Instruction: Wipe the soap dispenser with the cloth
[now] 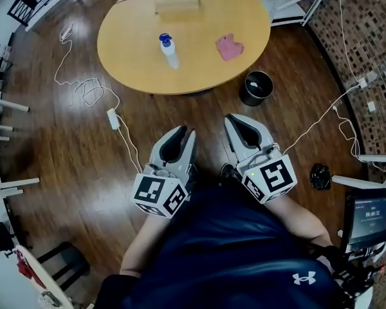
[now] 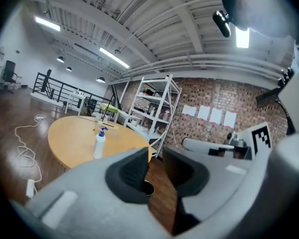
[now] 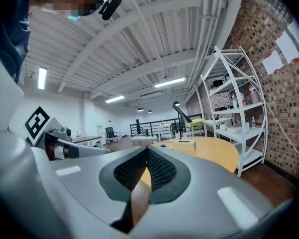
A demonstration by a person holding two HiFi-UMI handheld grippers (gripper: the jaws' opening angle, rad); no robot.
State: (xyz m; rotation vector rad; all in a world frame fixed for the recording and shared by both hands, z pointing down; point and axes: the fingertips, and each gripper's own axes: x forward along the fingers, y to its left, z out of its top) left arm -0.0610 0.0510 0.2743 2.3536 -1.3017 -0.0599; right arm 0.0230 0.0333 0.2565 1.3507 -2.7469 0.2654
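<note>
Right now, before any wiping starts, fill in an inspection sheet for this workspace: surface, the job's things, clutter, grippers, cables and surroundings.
Surface: round wooden table.
Job's things: soap dispenser upright near the table's middle; pink cloth lying apart from it, to its right in the head view.
Clutter: tan box at the table's far edge; black bin on the floor beside the table.
Grippers: left gripper and right gripper both shut, nothing between the jaws, short of the table.
Cables: white cables trail over the floor on both sides of the table.
Surroundings: wooden floor, brick wall, white shelving.
</note>
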